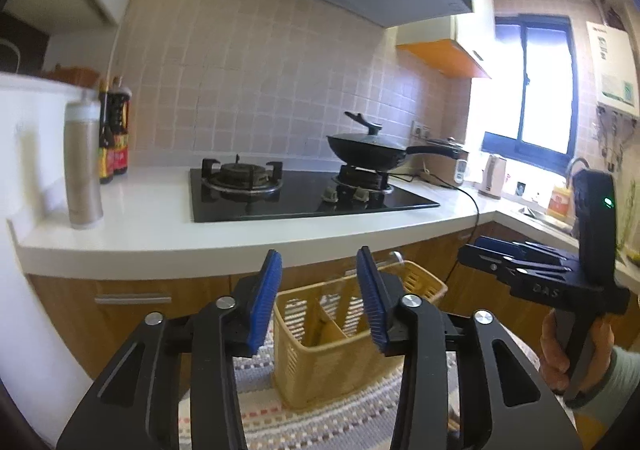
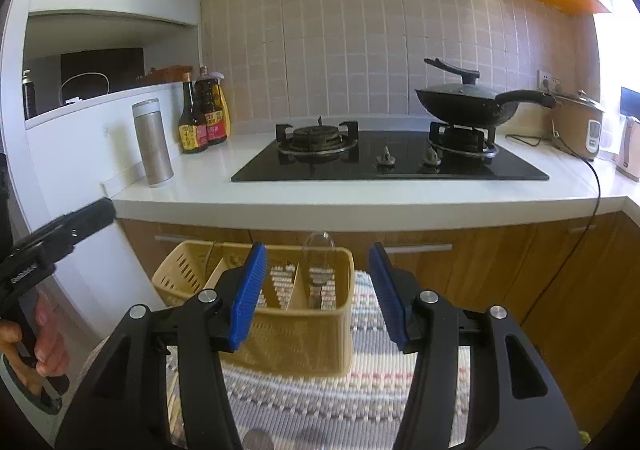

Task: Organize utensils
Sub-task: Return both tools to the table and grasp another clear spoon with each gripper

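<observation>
Left claw (image 1: 320, 298): blue pads spread, nothing between them. It hangs above the yellow utensil basket (image 1: 320, 362), which sits low at 6 o'clock in the left wrist view, on a woven striped mat (image 1: 256, 410).

Right claw (image 2: 316, 298): also spread, nothing pinched. In the right wrist view the basket (image 2: 304, 338) sits at 6 o'clock between the blue pads, shifted toward the left pad. It has slotted walls and inner dividers. A clear utensil (image 2: 319, 262), spoon-like, stands upright in the right-hand compartment, its rounded end above the rim. A thin wire-like piece (image 2: 209, 262) rises in the left compartment; can't tell what it is.

From the left wrist view, the right claw shows at 3 o'clock (image 1: 472, 252), held by a hand (image 1: 568, 346), with a green LED on its body. From the right wrist view, the left unit's black body enters at 9 o'clock, hand (image 2: 44, 346) on the grip.

Tabletop (image 2: 192, 189) is white, behind and above the basket:
- black gas hob (image 2: 400, 165), centre
- lidded black wok (image 2: 468, 105) on the 2 o'clock burner
- steel flask (image 2: 153, 141) at 10 o'clock, two sauce bottles (image 2: 202, 117) just behind it
- rice cooker (image 2: 580, 125) at 3 o'clock, its cord hanging over the edge

Wood cabinet fronts (image 2: 500, 274) below the tabletop.
</observation>
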